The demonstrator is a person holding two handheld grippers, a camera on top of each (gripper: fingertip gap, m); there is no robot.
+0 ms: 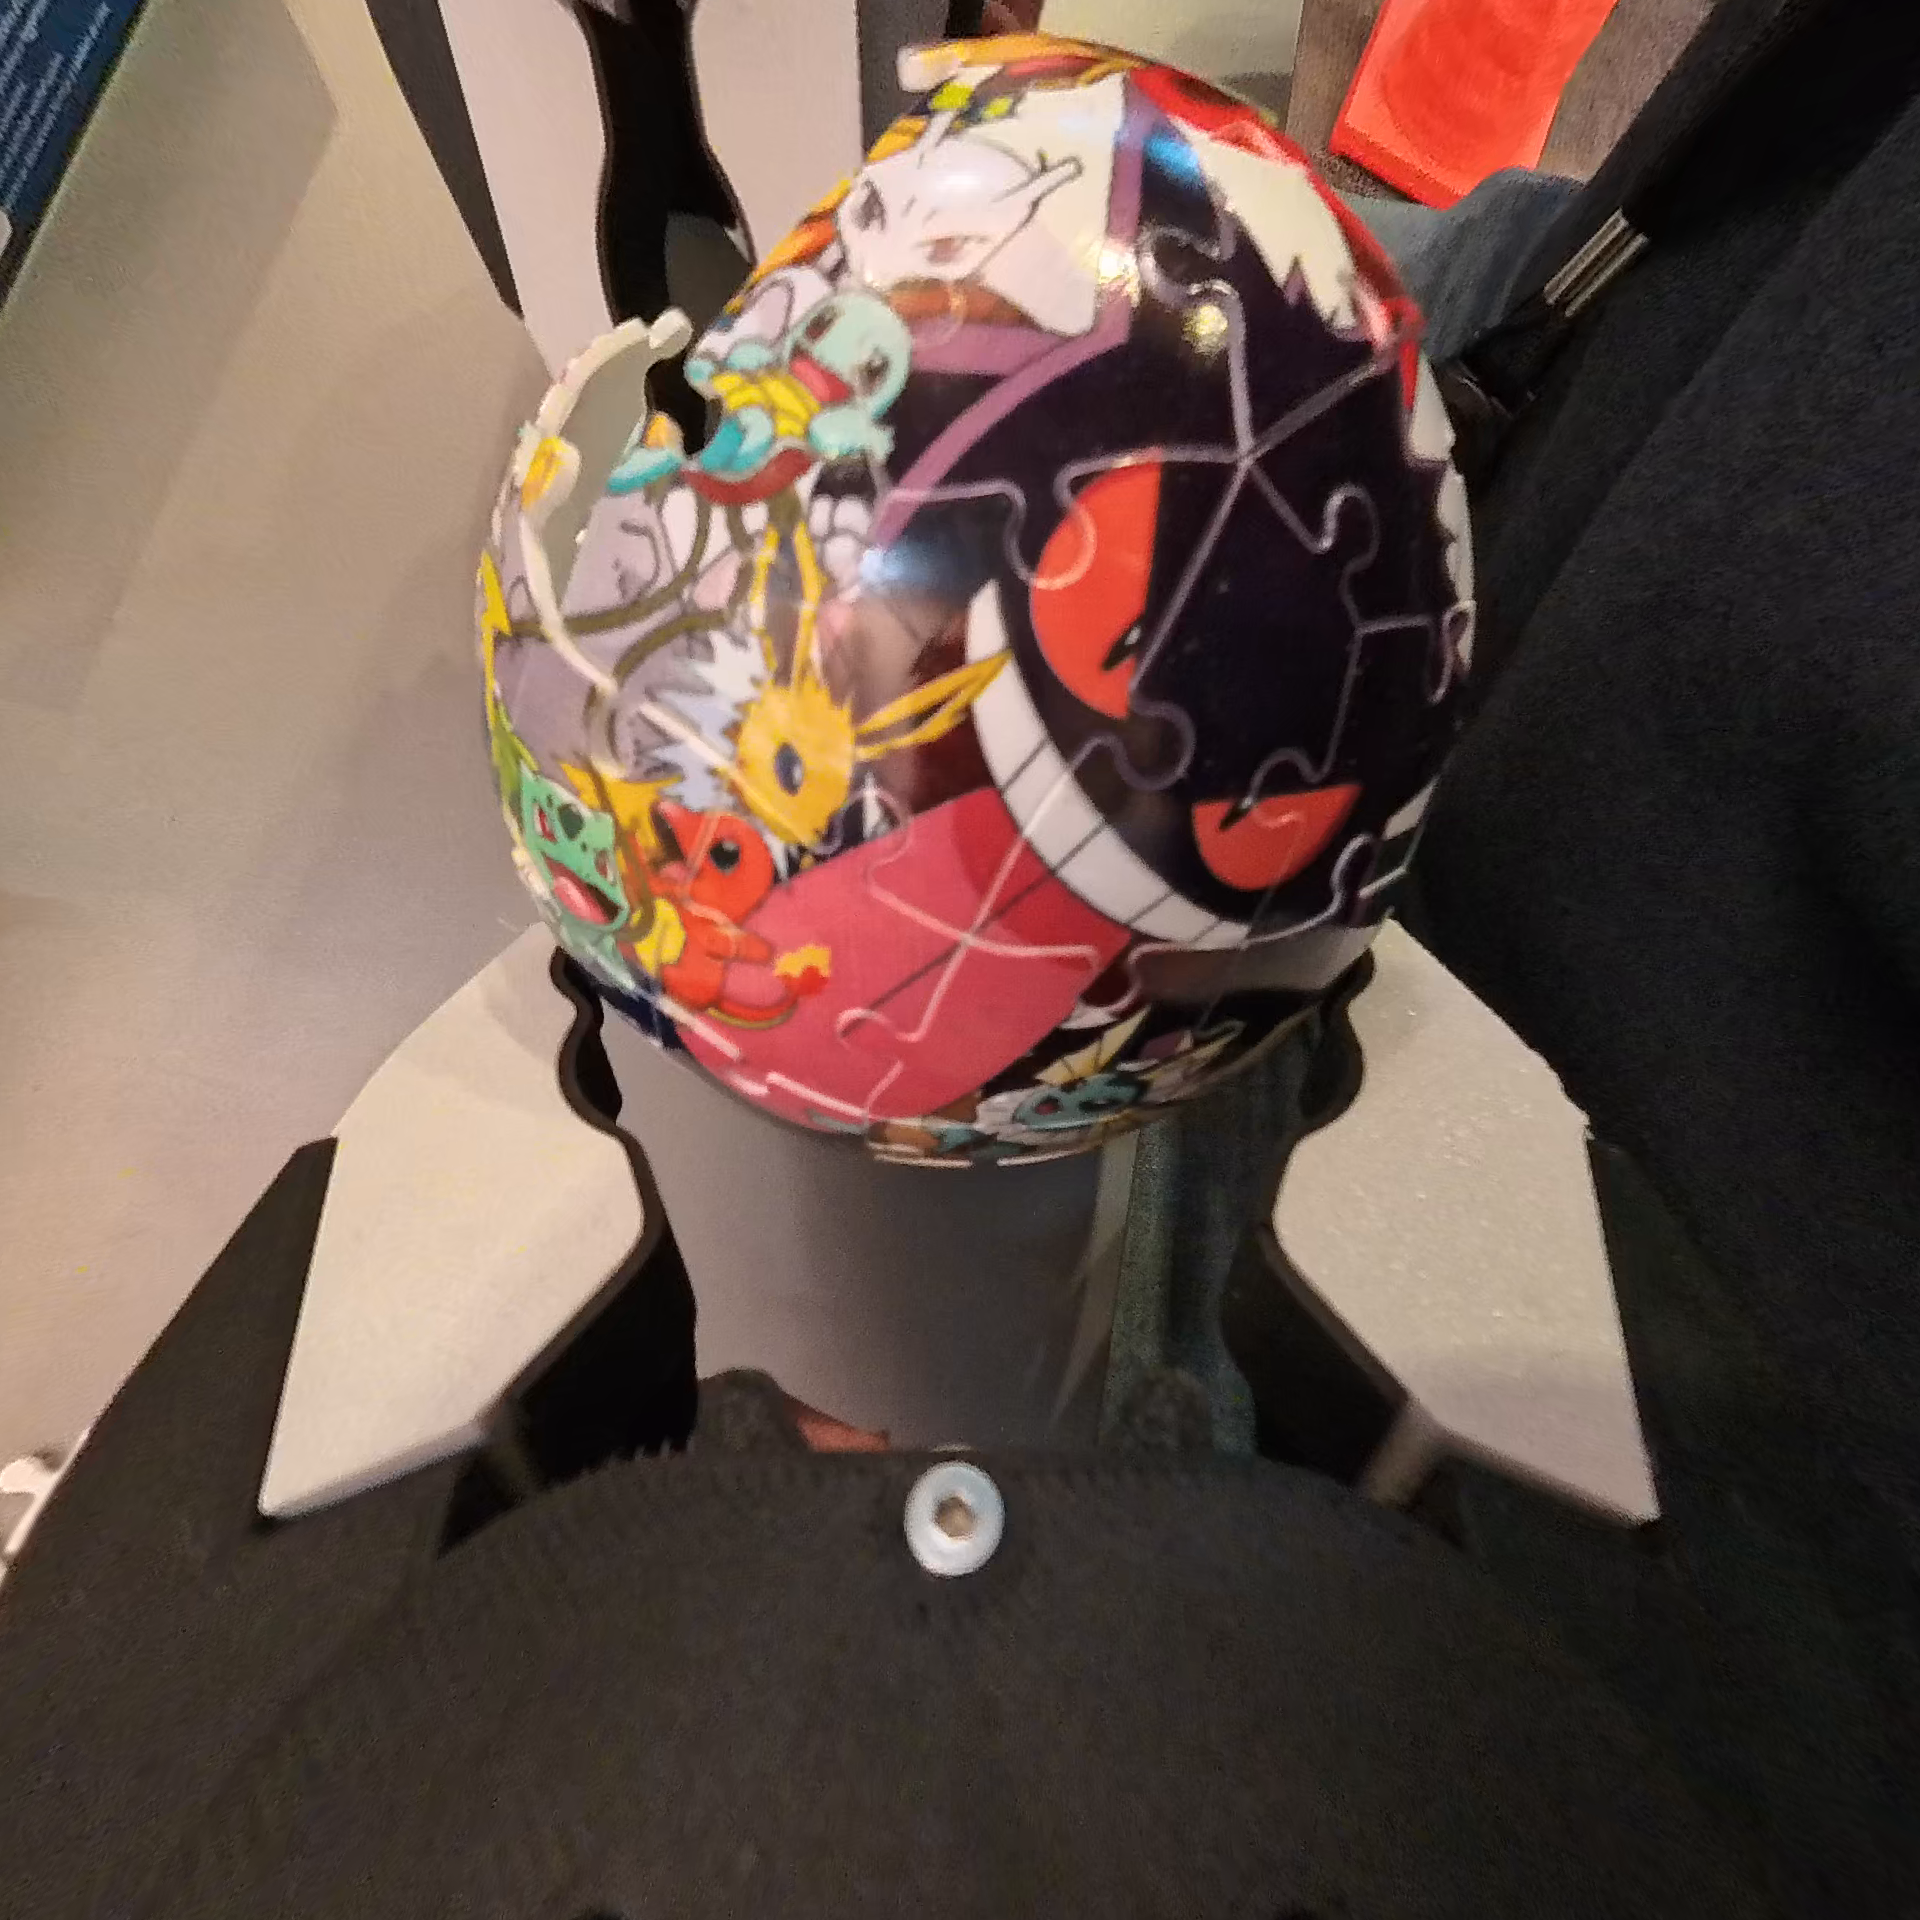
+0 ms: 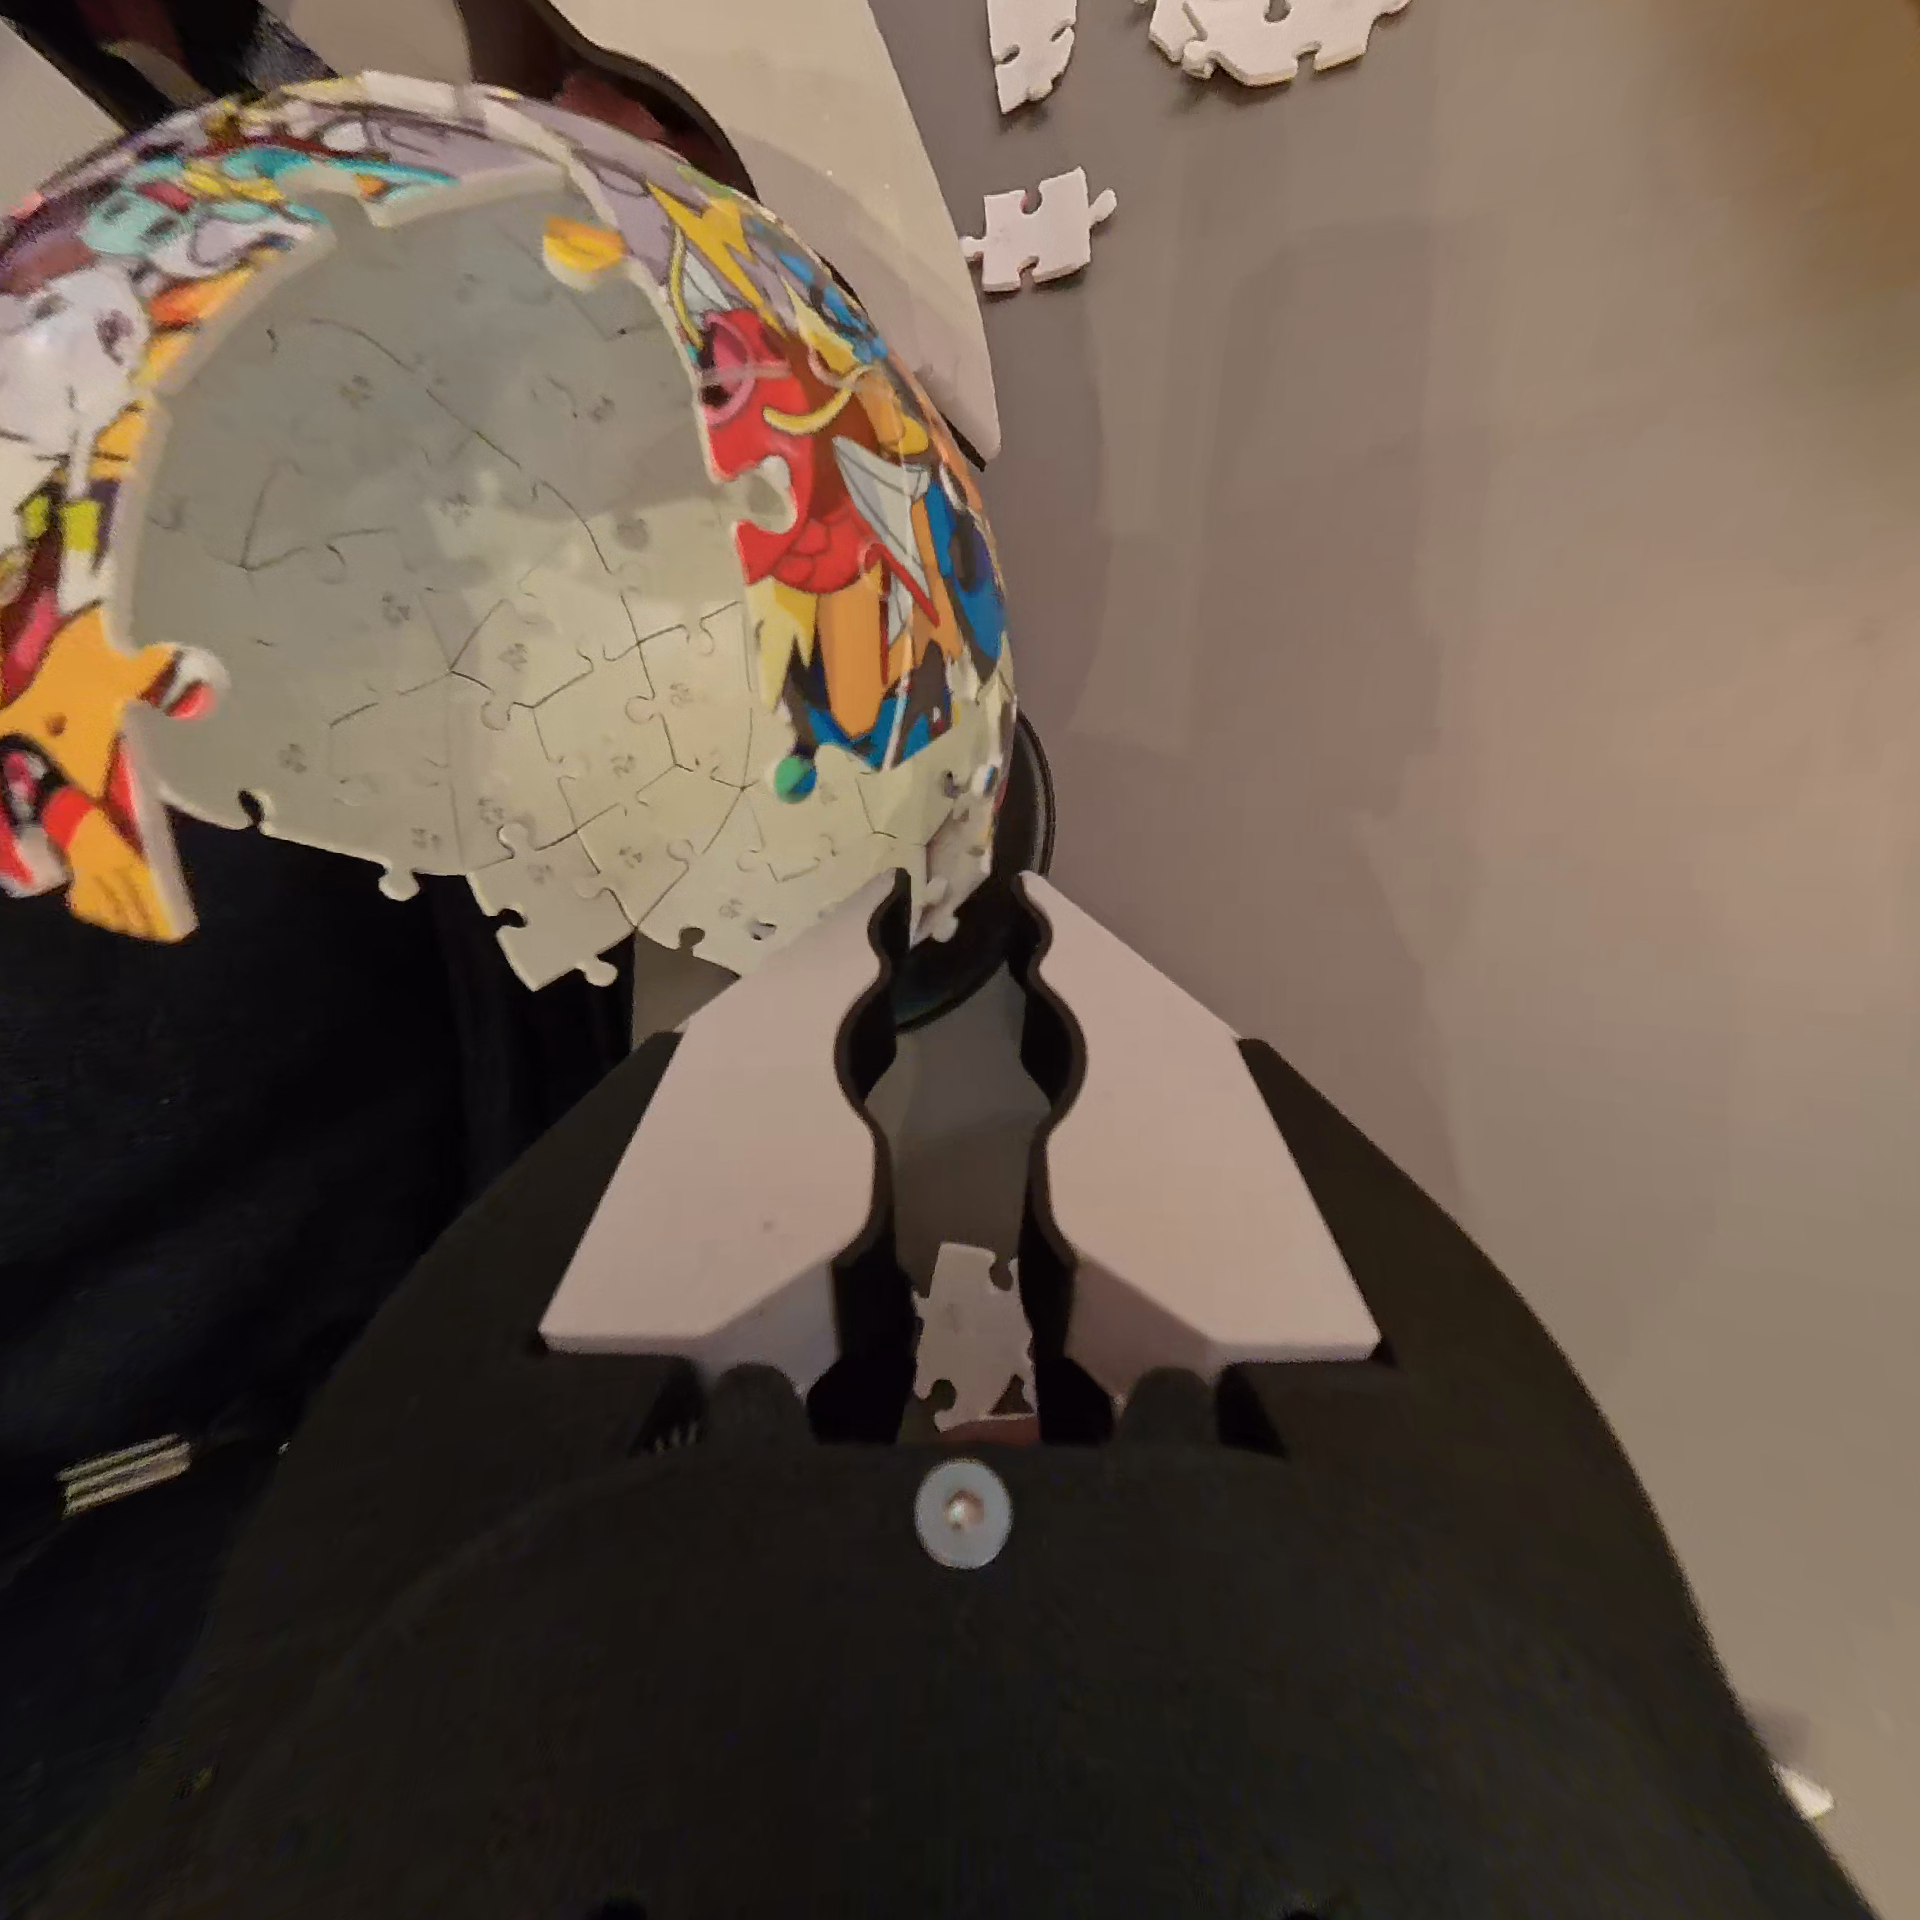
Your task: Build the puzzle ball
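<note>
My left gripper (image 1: 961, 987) is shut on the puzzle ball (image 1: 977, 623), which is clamped between its two grey fingers. The ball is glossy and covered in colourful cartoon creatures. A gap shows at its upper left edge. In the right wrist view the ball (image 2: 468, 582) is an open shell with a pale inside and a jagged lower rim. My right gripper (image 2: 961, 899) has its jaws a narrow gap apart, with the tips at that lower rim. A white rim tab (image 2: 935, 904) sits against the left fingertip. I cannot tell if it is gripped.
Loose white puzzle pieces (image 2: 1039, 239) lie face down on the grey table (image 2: 1558, 727) at the top, and another piece (image 2: 971, 1340) shows through my right gripper's gap. A person's dark clothing (image 1: 1714, 831) fills the right of the left wrist view. A red object (image 1: 1475, 94) stands behind. Across from one pair of fingers to the other is roughly 8 cm.
</note>
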